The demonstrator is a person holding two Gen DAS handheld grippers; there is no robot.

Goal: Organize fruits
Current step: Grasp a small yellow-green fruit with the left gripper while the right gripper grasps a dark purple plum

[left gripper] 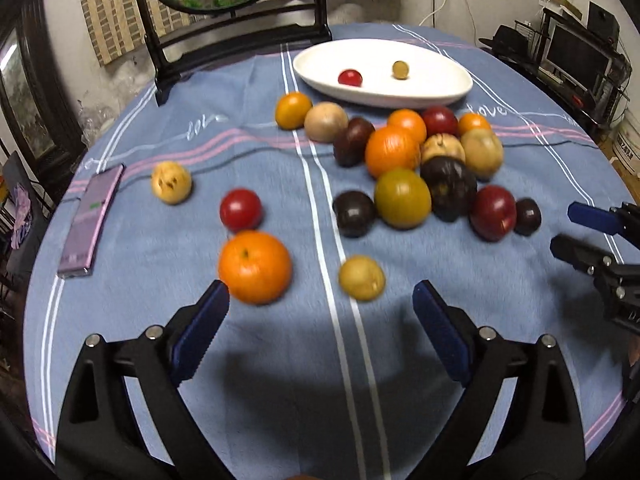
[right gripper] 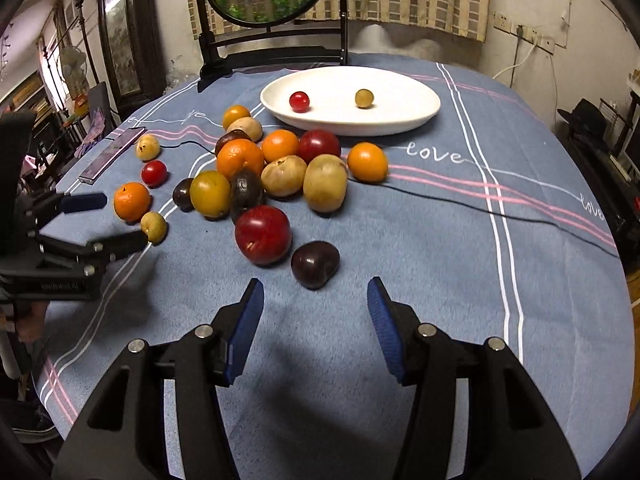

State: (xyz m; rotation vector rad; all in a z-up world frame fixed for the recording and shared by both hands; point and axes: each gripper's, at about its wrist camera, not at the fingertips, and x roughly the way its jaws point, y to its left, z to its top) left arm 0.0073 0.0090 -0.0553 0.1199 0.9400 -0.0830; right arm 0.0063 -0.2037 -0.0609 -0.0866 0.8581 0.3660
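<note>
Both sets of jaws stand empty above the blue striped table (left gripper: 160, 264): the left gripper (left gripper: 320, 308) gapes wide near a round orange (left gripper: 255, 267), the right gripper (right gripper: 316, 304) narrower near a dark purple plum (right gripper: 315, 264). Beyond them lies a heap of mixed fruits (right gripper: 264, 176), then the white oval dish (right gripper: 416, 112), which holds a small red fruit (right gripper: 299, 101) and a small yellowish one (right gripper: 364, 98).

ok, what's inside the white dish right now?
Two small fruits lie in the white dish: a red one on its left and a yellowish-green one on its right, apart from each other. Its floor is in full view; the rest of the fruit is on the cloth.
</note>
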